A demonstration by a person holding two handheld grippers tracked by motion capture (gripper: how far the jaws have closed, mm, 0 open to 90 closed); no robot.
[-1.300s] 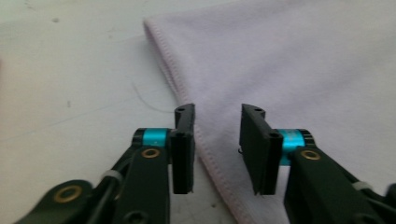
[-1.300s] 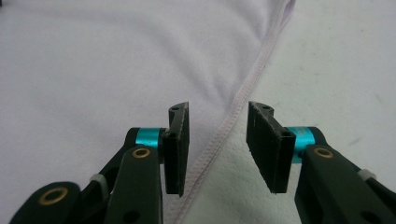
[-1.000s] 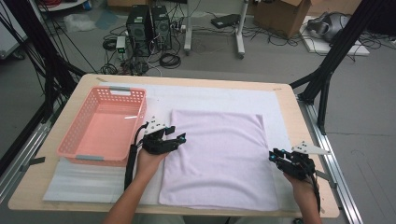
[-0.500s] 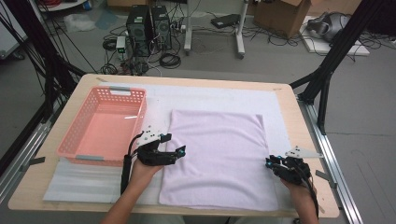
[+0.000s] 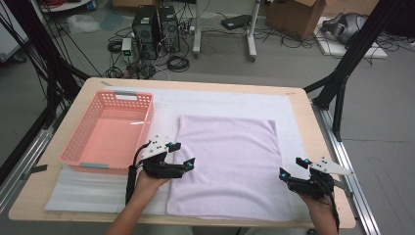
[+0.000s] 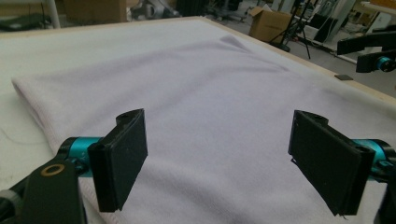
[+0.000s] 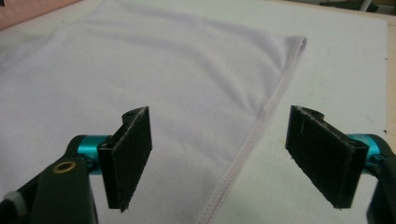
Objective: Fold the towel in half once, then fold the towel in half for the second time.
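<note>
A light wooden surface (image 5: 313, 127) with rounded corners is seen from above, and most of its top is covered by a white mat (image 5: 215, 100) laid flat on it. On the mat, a pale lilac towel (image 5: 227, 166) is spread out smooth, its near edge close to the surface's front edge. To the left of the towel, a pink slatted basket (image 5: 110, 132) is set on the mat, just beside the towel's left edge.

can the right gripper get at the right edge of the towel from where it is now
Probably yes. The right gripper, jaws just opened, sits at the towel's stitched right edge with nothing between or ahead.
</note>
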